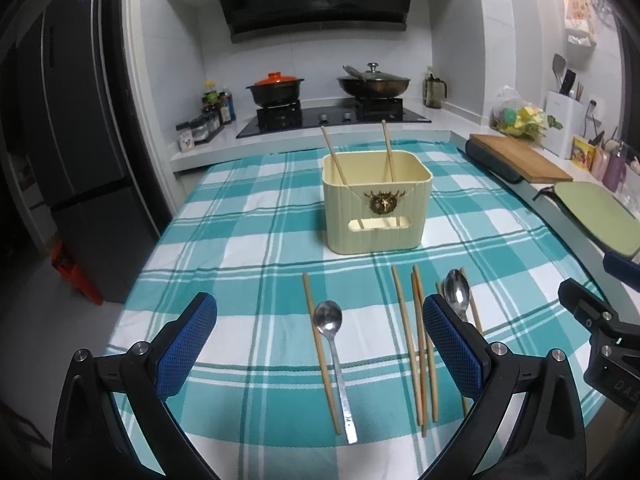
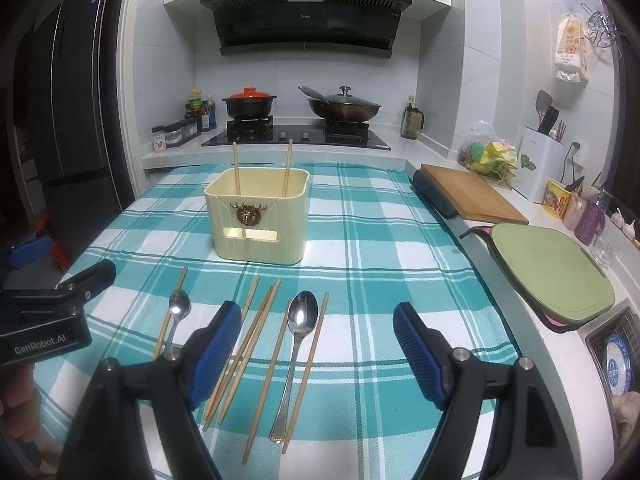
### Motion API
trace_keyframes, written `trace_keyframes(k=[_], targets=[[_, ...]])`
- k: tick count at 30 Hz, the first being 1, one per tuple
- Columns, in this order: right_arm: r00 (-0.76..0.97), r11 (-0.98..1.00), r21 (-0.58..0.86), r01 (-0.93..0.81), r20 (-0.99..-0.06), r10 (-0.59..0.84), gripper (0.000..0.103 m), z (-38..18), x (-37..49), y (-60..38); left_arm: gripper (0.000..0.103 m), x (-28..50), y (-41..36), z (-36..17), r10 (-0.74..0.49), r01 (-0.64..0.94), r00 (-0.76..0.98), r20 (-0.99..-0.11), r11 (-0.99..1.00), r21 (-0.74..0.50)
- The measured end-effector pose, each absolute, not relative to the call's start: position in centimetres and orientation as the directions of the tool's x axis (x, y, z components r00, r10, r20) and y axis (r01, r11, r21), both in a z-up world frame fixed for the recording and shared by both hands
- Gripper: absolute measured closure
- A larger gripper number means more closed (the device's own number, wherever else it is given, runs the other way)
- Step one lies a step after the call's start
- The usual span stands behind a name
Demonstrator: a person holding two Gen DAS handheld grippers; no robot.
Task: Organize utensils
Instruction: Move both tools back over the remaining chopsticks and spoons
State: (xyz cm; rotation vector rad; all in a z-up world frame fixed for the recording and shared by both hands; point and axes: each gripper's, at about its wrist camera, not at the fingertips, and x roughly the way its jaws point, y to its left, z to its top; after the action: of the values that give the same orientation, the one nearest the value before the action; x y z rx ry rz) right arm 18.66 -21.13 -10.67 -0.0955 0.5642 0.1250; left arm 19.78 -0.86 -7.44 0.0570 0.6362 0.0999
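A cream utensil holder [image 1: 376, 204] [image 2: 260, 216] stands on the checked cloth with two chopsticks [image 1: 387, 151] [image 2: 287, 168] upright in it. Several loose wooden chopsticks [image 1: 418, 344] [image 2: 248, 348] and two metal spoons lie in front of it. One spoon [image 1: 334, 352] [image 2: 176, 316] lies to the left, the other [image 1: 458, 294] [image 2: 298, 344] to the right. My left gripper [image 1: 320, 344] is open and empty above the left spoon. My right gripper [image 2: 318, 348] is open and empty just right of the right spoon.
The teal checked tablecloth [image 1: 248, 240] [image 2: 380, 240] covers the table. A wooden cutting board [image 2: 472, 196] and a green board [image 2: 548, 272] lie on the counter to the right. A stove with a pot [image 2: 248, 106] and a wok [image 2: 344, 108] stands behind.
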Motion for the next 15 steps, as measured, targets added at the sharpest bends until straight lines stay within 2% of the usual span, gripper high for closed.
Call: trace_keyframes(k=[15], targets=[[0.830, 0.989, -0.052, -0.137, -0.551, 0.086, 0.023, -11.65, 18.58, -21.35, 0.000, 19.78, -1.31, -8.14, 0.119, -0.069, 0.790, -0.601, 0.992, 0.106]])
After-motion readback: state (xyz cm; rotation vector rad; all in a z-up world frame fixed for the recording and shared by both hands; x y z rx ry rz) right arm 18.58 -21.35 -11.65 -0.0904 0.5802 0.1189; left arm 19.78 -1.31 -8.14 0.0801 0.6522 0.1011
